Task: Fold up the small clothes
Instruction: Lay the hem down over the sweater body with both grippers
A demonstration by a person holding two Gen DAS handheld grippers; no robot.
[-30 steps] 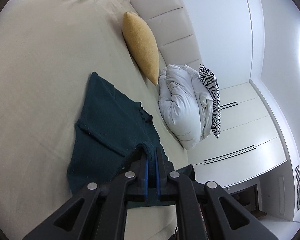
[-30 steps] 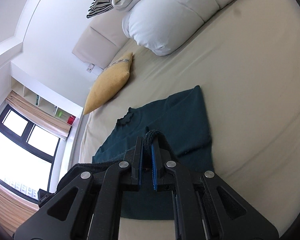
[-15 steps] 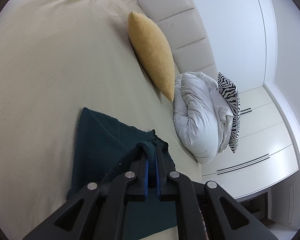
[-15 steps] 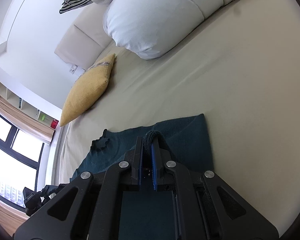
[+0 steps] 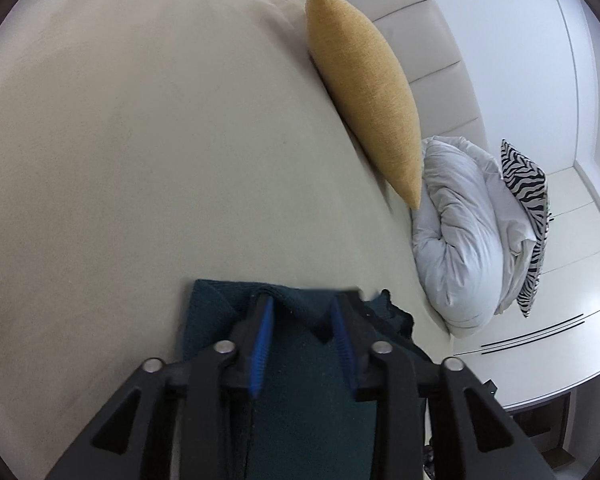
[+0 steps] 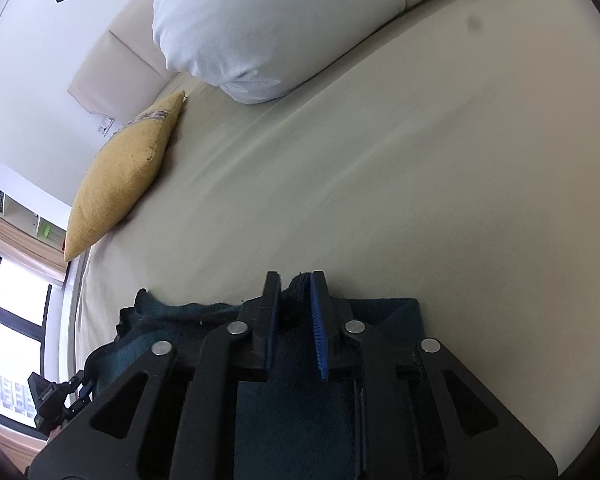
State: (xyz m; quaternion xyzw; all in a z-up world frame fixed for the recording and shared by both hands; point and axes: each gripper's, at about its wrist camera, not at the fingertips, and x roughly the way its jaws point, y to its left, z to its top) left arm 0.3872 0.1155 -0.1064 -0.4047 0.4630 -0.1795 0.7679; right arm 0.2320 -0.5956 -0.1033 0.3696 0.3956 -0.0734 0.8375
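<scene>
Dark teal knit garment [image 5: 300, 380] lies on the beige bed sheet [image 5: 140, 140], at the near edge of both wrist views, directly under the grippers. Fabric looks thick, with a fuzzy, towel-like texture. It is folded over on itself: a doubled fold edge runs across the far side. A frilled, wavy trim shows at the garment's right end in the left wrist view, and at its left end in the right wrist view [image 6: 140, 304].

Left gripper [image 5: 304, 308]: jaws opening, blue pads spread apart. A peak of the folded edge stands between them; the pads do not press on it.

Right gripper [image 6: 296, 284]: jaws opening, a narrower gap. A small bunch of cloth sits between the fingertips; pads look just clear of it.

Farther along the bed: mustard yellow cushion [image 5: 368, 92] against the padded headboard [image 5: 432, 64], a rolled white duvet [image 5: 464, 240] beside it, and a zebra-print pillow [image 5: 530, 216] behind the duvet.
</scene>
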